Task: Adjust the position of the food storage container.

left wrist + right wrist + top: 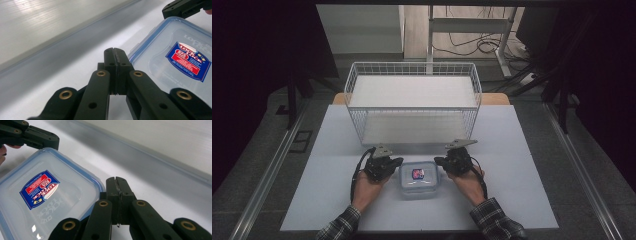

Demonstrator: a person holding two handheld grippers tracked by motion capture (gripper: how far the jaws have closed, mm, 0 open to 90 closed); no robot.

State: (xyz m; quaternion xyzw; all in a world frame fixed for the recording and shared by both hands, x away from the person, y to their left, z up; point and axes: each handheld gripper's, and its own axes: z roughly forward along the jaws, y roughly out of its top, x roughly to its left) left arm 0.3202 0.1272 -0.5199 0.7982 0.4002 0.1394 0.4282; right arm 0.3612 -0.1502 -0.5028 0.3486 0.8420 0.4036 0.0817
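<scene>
Between tongs: container (pixel 419 179) flat, lid up.

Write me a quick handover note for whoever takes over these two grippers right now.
Left gripper: jaws shut, holding nothing, at the left side of the plastic box.
Right gripper: jaws shut, holding nothing, at the box's right side.
The box sits on the table between both grippers, lid on, sticker up. Whether the jaws touch it cannot be told.
The wire basket stands behind it on the table, nothing inside.
Done: both grippers brought up beside the box.
Left, probably: squeeze the box between the shut jaws and lift it into the basket.
</scene>
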